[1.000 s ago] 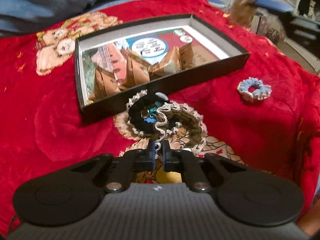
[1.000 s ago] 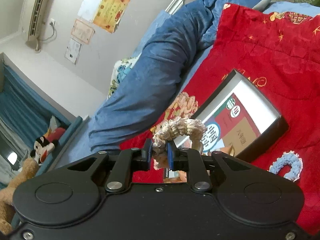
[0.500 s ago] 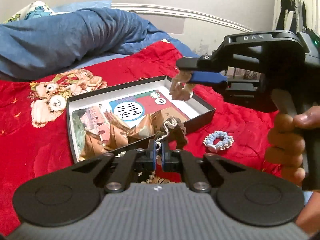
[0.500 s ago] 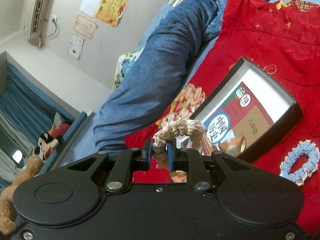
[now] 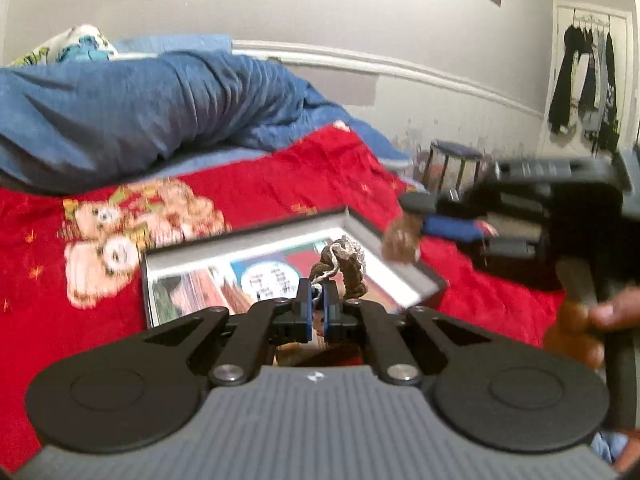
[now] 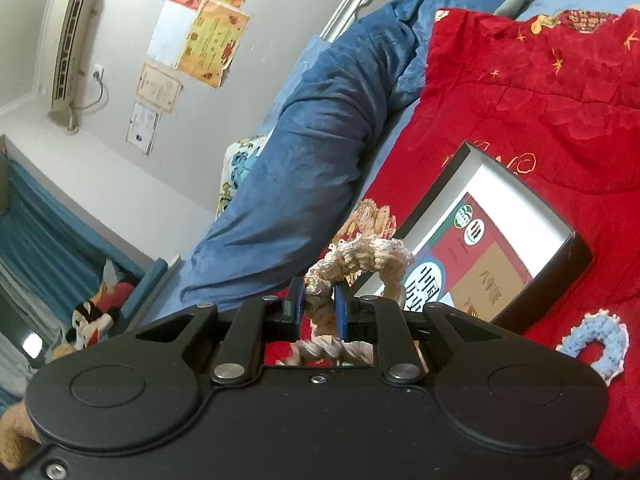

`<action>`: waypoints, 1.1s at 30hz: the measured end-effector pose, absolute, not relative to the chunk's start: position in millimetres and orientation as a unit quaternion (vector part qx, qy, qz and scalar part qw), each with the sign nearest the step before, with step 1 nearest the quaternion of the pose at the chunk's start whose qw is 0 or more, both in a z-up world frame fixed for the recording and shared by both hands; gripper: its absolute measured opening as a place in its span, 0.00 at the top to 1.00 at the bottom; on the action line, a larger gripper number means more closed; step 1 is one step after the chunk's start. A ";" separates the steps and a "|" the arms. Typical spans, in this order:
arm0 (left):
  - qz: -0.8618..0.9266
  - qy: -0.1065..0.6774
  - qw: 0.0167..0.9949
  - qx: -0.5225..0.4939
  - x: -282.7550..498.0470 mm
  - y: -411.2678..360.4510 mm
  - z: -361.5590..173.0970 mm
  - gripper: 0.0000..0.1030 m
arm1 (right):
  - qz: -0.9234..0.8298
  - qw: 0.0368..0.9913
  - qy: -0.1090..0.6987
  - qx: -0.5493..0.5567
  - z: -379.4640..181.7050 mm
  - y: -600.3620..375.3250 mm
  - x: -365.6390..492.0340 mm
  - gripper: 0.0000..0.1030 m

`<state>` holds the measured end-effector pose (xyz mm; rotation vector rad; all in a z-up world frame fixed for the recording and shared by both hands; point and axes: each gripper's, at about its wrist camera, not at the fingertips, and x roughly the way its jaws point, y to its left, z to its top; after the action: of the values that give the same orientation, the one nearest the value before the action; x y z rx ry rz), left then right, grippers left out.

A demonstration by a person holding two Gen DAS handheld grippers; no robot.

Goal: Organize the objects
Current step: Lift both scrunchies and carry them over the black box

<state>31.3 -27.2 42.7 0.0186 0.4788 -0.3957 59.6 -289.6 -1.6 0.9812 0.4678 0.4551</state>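
Note:
My left gripper [image 5: 316, 302] is shut on a brown crocheted scrunchie with a white edge [image 5: 346, 268] and holds it in the air over the near side of the open black box [image 5: 248, 236]. My right gripper [image 6: 318, 308] is shut on a cream crocheted scrunchie [image 6: 360, 258], held in the air beside the box [image 6: 460, 168]. In the left wrist view the right gripper [image 5: 404, 224] hangs over the box's far right corner with its scrunchie [image 5: 400, 240]. A light blue scrunchie [image 6: 596, 340] lies on the red blanket [image 6: 540, 100] next to the box.
The box holds a printed card and lies on the bed's red blanket [image 5: 280, 184]. A rolled blue duvet [image 5: 140, 108] lies along the far side. A stool [image 5: 456, 160] and hanging clothes [image 5: 584, 76] stand beyond the bed. Plush toys [image 6: 96, 316] sit by the wall.
My left gripper has lifted the brown scrunchie off the blanket and tilted up, level over the box. My right gripper has drifted slightly with its cream scrunchie still held.

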 end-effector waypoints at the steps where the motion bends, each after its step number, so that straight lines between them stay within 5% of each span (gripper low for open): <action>1: -0.194 0.229 0.954 0.007 36.2 -26.7 45.2 0.93 | 0.211 0.832 0.222 0.462 -2.7 -290.9 61.6 0.83; 18: -0.116 0.241 0.963 -0.034 92.3 -15.1 17.2 0.93 | 0.137 0.828 0.226 0.494 -40.6 -322.7 78.5 0.83; 33: -0.103 0.267 0.957 -0.040 98.1 -21.5 -1.4 0.93 | 0.150 0.857 0.266 0.414 -50.8 -287.3 102.8 0.83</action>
<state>98.1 -21.5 -1.4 -0.0822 0.5422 -0.2087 102.8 -287.3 -50.8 0.8707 0.5593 0.3148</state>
